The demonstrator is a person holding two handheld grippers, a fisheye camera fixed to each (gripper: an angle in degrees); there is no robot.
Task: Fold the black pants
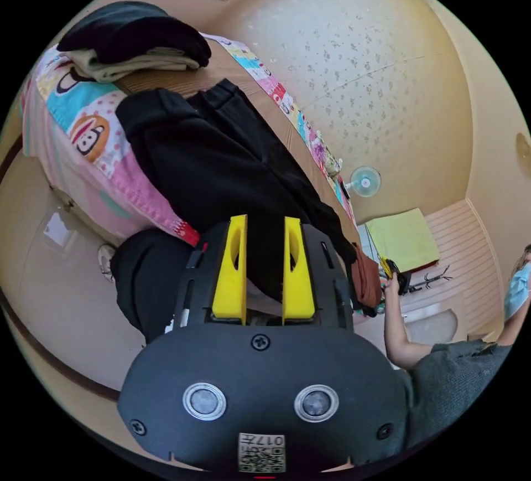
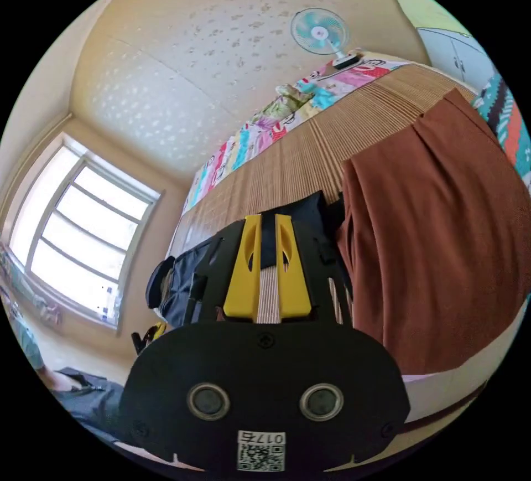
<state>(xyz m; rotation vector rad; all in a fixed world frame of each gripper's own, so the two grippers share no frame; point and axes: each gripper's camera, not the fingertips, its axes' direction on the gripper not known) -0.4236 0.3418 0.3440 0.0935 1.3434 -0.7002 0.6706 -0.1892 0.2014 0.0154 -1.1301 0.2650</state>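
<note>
- Black pants [image 1: 221, 165]: dark garment laid lengthwise on the bed, over a woven mat, one end hanging off the mattress edge beside the patterned sheet. In the left gripper view the fabric runs between and past the yellow jaws. In the right gripper view a black fold [image 2: 301, 215] lies just beyond the jaw tips.
- Left gripper [image 1: 264, 226]: yellow jaws parallel with a narrow gap; black cloth sits in the gap, but whether both jaws press on it cannot be told.
- Right gripper [image 2: 267, 223]: yellow jaws drawn near each other, a thin slot between them; mat shows through the lower slot and black cloth at the tips. Whether it grips cannot be told.
- Brown garment [image 2: 437, 226]: rust-coloured cloth, pleated, spread on the mat just beside the right gripper and draping over the bed edge. A brown bundle [image 1: 365, 276] also shows in the left gripper view, at the pants' far end.
- Woven mat [image 2: 310, 160]: ribbed tan surface covering the bed top.
- Patterned sheet [image 1: 83, 127]: pink and blue, cartoon prints, hanging down the bed's side.
- Folded stack [image 1: 133, 44]: black piece on top of a pale one, at the far end of the bed.
- Fan [image 2: 319, 32]: small, teal-bladed, standing at the bed's far edge by the wall.
- Window [image 2: 77, 243]: bright, multi-paned, in the far corner.
</note>
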